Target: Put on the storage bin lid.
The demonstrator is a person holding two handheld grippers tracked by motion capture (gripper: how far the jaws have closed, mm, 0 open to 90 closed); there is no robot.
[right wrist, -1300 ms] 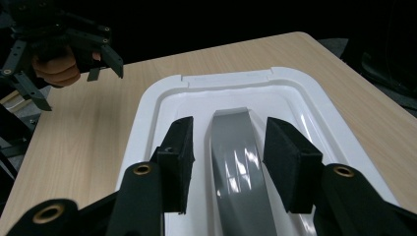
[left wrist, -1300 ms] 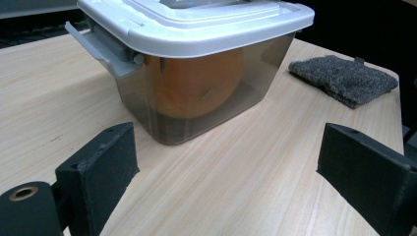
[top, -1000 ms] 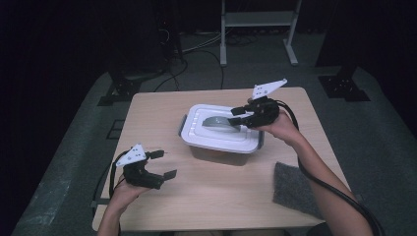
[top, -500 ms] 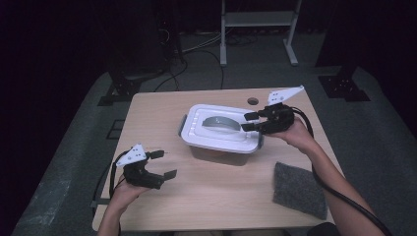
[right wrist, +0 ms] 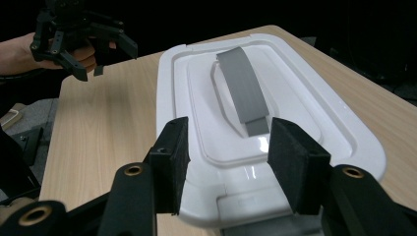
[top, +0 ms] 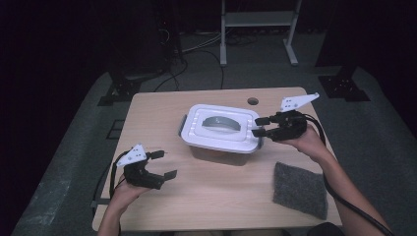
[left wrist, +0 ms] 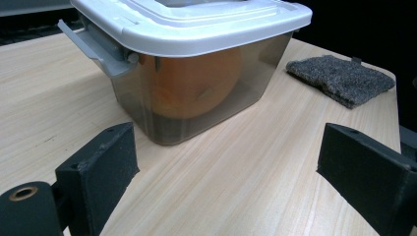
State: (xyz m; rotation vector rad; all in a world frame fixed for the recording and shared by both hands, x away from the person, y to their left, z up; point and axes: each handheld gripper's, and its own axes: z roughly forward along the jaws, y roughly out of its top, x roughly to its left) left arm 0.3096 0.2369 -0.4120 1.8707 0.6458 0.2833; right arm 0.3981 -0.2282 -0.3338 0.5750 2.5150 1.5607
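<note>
A plastic box with a white lid and a flat grey handle stands mid-table. Through its smoky wall an orange round thing shows inside. My right gripper is open at the box's right end, with its jaws just above the lid's edge on either side of the handle's end. Well short of the box's near left corner, my left gripper is open over the bare table with nothing between its jaws; its own view looks at the box's grey side latch.
A dark grey felt pad lies at the table's near right; it also lies beyond the box. There is a round hole in the tabletop behind the box. A metal stand and cables are on the floor beyond.
My right gripper has drawn back from over the lid's handle to the box's right end. The left gripper and the box have not moved.
</note>
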